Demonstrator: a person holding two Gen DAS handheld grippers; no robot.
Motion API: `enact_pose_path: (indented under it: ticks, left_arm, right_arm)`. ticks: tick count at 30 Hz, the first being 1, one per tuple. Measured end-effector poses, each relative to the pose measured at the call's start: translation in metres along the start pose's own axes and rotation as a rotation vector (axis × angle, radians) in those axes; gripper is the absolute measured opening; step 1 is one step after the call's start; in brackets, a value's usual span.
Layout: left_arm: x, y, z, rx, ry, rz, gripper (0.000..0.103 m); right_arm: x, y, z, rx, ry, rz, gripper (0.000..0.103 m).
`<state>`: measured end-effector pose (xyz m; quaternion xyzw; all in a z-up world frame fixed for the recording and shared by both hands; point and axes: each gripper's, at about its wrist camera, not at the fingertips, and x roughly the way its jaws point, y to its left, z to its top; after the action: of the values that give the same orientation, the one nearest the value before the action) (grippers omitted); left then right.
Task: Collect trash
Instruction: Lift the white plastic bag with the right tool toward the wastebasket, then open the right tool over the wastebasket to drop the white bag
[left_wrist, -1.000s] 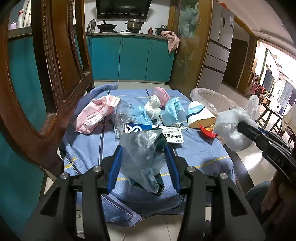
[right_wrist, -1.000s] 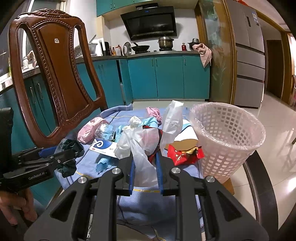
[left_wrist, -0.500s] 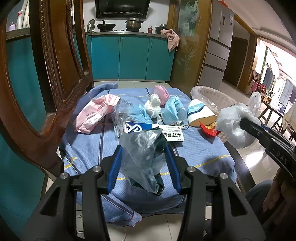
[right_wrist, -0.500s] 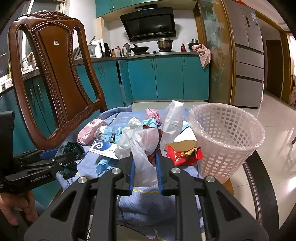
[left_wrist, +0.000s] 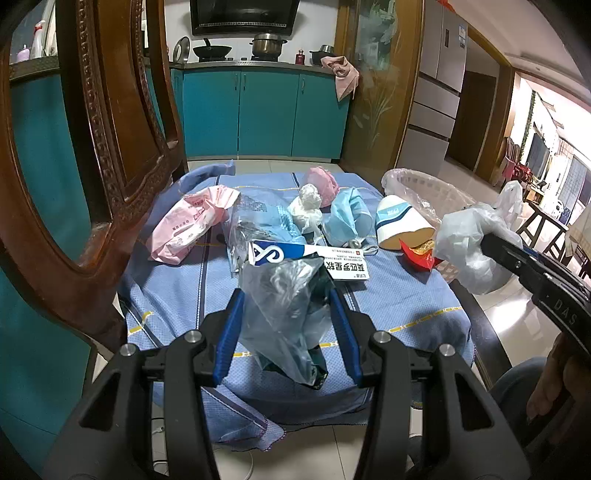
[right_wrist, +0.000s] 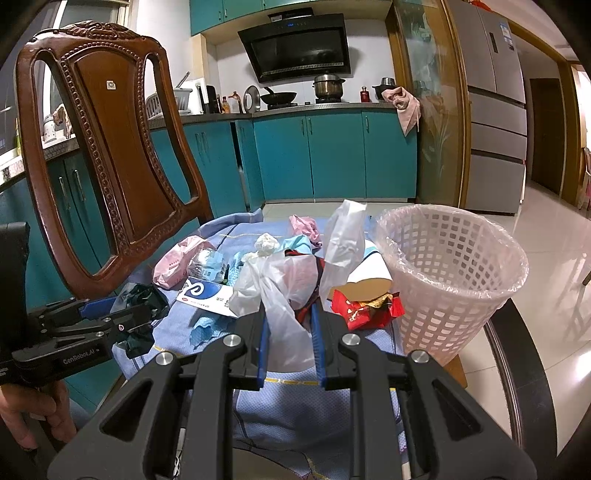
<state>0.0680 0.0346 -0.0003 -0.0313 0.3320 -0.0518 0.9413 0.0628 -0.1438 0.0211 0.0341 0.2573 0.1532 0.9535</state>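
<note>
Along the left edge of the blue cloth (left_wrist: 177, 295) lies a pink wrapper (left_wrist: 192, 225), untouched. Near the front edge the left gripper (left_wrist: 288, 325) has its fingers about half spread, pressed on a clear crumpled bag (left_wrist: 284, 306) with something dark green inside — the grip looks soft, and the slack film could slide out if the hand swings fast. Mid-cloth sit a blue-and-white box (left_wrist: 306, 258), a white tissue wad (left_wrist: 308, 206) and a blue mask (left_wrist: 347, 218). Toward the right edge the right gripper (right_wrist: 288, 332) is narrowly closed on a white plastic bag (right_wrist: 280, 291), just short of the lined white basket (right_wrist: 454, 273) at the cloth's right corner. The basket is light — a trailing bag tail or a nudge from the fingers may well tip it off that corner.
</note>
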Motion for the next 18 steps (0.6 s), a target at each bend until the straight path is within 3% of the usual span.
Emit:
enact_pose_path:
  ticks: [10,15,18]
  left_arm:
    - [0.0,0.002,0.001,-0.005,-0.011,-0.006,0.048]
    - [-0.001,0.002,0.0,-0.007,-0.013,-0.007,0.048]
    - [-0.001,0.002,0.0,-0.007,-0.014,-0.007,0.048]
  right_arm:
    - [-0.004,-0.01,0.01,0.022,-0.04,-0.02,0.02]
    - [-0.01,-0.059,0.052,0.087,-0.159,-0.138,0.02]
    - [0.003,-0.095,0.069,0.129,-0.184,-0.207,0.02]
